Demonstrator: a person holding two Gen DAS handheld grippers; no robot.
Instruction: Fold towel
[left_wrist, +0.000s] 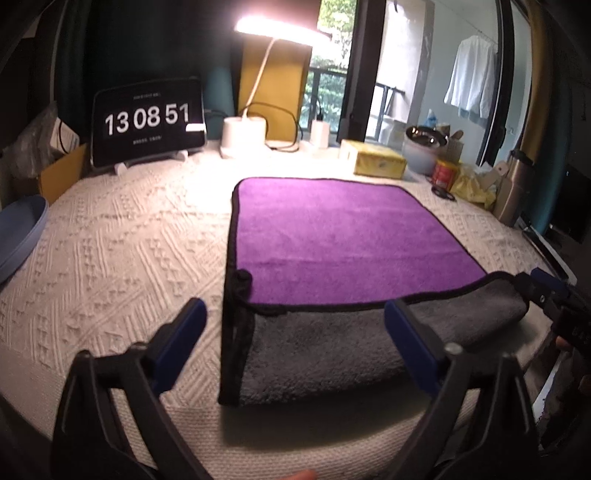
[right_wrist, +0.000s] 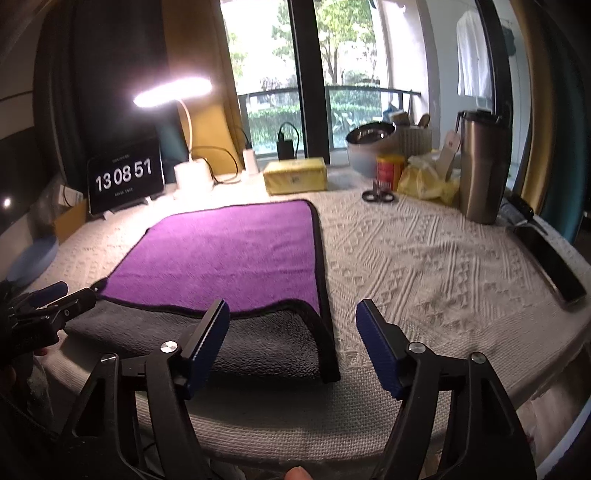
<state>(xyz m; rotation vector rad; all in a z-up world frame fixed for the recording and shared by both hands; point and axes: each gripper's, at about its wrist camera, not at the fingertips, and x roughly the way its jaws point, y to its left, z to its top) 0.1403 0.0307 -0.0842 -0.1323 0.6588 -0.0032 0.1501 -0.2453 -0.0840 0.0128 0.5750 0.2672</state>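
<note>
Towel (left_wrist: 343, 236) flat on textured white tablecloth (left_wrist: 122, 251), near edge folded over.
Purple plush top, grey underside, black hem. Left gripper (left_wrist: 293, 332) spread wide over near left corner, holding nothing; right gripper (right_wrist: 291, 332) spread wide at near right corner, equally unladen. Clock (left_wrist: 147, 122) reading 13 08 51. Steel tumbler (right_wrist: 482, 166) and scissors (right_wrist: 378, 195) clear only from right wrist.

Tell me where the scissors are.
The scissors lie at the table's far right in the right wrist view, in front of the red can, beyond the towel.
</note>
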